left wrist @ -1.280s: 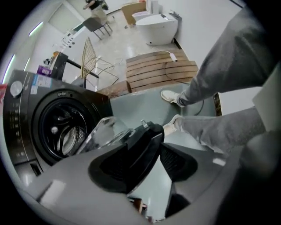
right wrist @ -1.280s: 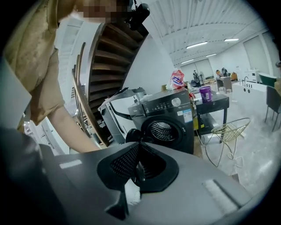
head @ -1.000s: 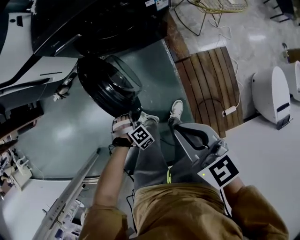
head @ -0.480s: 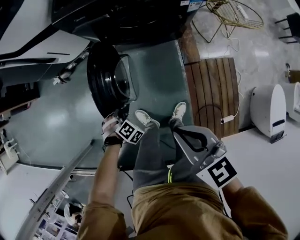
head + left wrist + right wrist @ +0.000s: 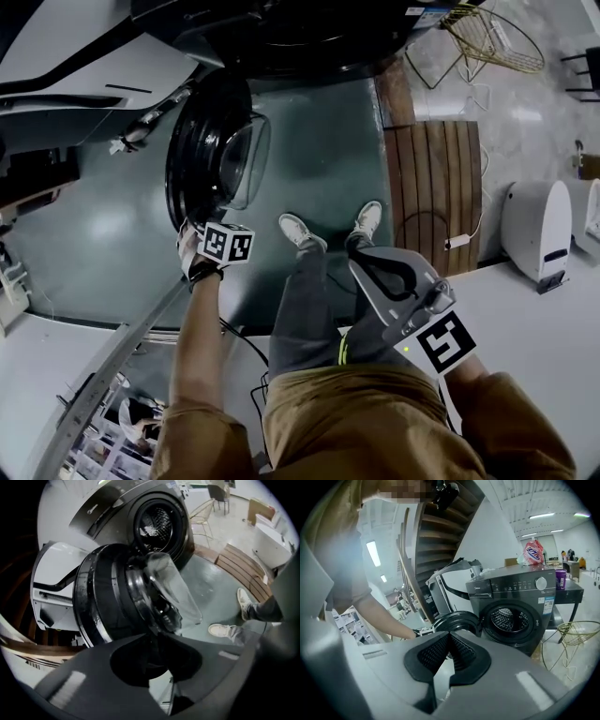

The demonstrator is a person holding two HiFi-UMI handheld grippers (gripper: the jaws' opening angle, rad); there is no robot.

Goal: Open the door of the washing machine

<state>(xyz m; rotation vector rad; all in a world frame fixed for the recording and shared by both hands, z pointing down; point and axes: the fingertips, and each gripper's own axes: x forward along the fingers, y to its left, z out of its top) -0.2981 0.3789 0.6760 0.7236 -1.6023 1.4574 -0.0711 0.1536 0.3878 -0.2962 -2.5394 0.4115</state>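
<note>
The dark washing machine (image 5: pixel 281 33) stands at the top of the head view, its drum (image 5: pixel 157 524) exposed. Its round door (image 5: pixel 211 155) with the bulging glass hangs swung wide to the left. My left gripper (image 5: pixel 202 228), marker cube on top, is shut on the door's lower rim (image 5: pixel 140 630). The left gripper view shows the jaws pinched on that dark rim. My right gripper (image 5: pixel 394 281) stays back by the person's legs, shut and empty. In the right gripper view its ribbed pads (image 5: pixel 461 651) meet, and the machine (image 5: pixel 520 602) with its open door (image 5: pixel 457 619) lies ahead.
A wooden slat board (image 5: pixel 431 187) and a wire chair (image 5: pixel 497 37) are right of the machine. A white appliance (image 5: pixel 539 230) stands at the far right, a white machine (image 5: pixel 75 56) at the upper left. The person's shoes (image 5: pixel 300 230) stand before the door. A detergent bag (image 5: pixel 533 552) sits on the machine.
The door has swung further open to the left. My left gripper moved left with it and rolled, still gripping the rim. The right gripper barely shifted in view.
</note>
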